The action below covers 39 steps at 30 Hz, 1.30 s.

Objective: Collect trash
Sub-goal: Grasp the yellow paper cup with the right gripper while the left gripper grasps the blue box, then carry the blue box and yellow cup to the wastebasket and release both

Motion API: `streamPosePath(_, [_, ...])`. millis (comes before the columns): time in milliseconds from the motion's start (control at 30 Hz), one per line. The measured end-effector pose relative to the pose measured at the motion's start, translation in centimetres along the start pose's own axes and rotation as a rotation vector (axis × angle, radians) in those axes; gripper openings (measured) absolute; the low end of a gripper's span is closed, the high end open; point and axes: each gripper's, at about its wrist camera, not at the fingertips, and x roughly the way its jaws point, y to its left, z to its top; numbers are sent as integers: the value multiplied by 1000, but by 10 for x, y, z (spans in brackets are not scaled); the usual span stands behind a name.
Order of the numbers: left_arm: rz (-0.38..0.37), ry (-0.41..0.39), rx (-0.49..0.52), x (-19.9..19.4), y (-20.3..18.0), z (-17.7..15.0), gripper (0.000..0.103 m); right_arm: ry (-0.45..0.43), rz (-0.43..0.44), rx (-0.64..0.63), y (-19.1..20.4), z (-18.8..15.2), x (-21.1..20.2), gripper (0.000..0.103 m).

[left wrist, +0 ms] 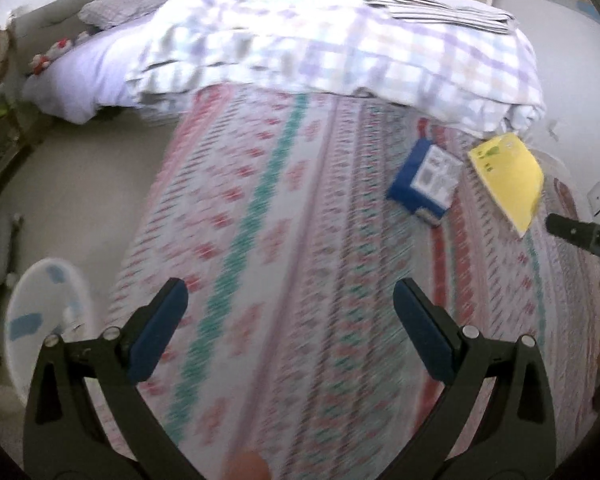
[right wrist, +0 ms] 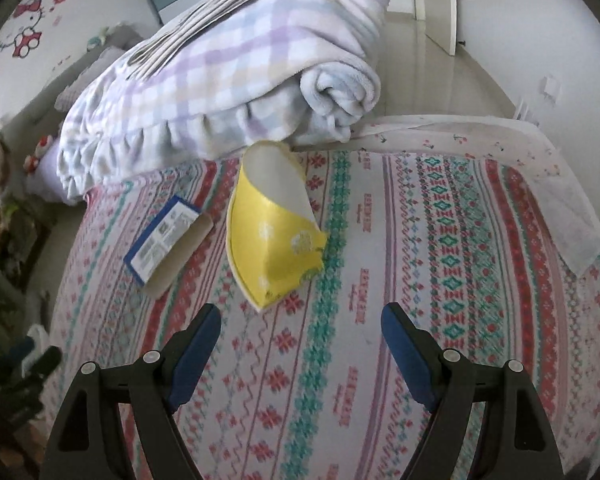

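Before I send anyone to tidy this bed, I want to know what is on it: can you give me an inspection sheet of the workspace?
Surface: patterned bed sheet, flat, mostly bare.
Job's things: yellow box, flattened and curled open; blue box beside it with a cardboard tube along its edge; all lie apart from both claws.
Clutter: folded checked blanket with folded striped cloth on top.
Grippers: left claw open, empty; right claw open, empty, short of the yellow box.
Cables: nothing seen.
Surroundings: white bin on the floor beside the bed; pillow; soft toys by the wall.
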Motion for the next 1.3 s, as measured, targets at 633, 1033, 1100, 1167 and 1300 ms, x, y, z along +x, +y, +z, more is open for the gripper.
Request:
streamPosePath(633, [-193, -38, 114, 79, -78, 36, 101, 12, 157, 106, -16, 23, 45, 58])
streamPosePath(1033, [-213, -14, 171, 76, -100, 46, 60, -7, 184, 103, -13, 25, 33, 46])
streamPosePath(1100, [-204, -5, 159, 70, -97, 43, 60, -11, 184, 100, -14, 25, 26, 45])
streamPosePath(1167, [-198, -3, 151, 61, -92, 40, 60, -15, 180, 96, -14, 23, 19, 45])
streamPosePath(1300, [-180, -3, 153, 42, -83, 34, 59, -13, 171, 76, -14, 19, 1, 44])
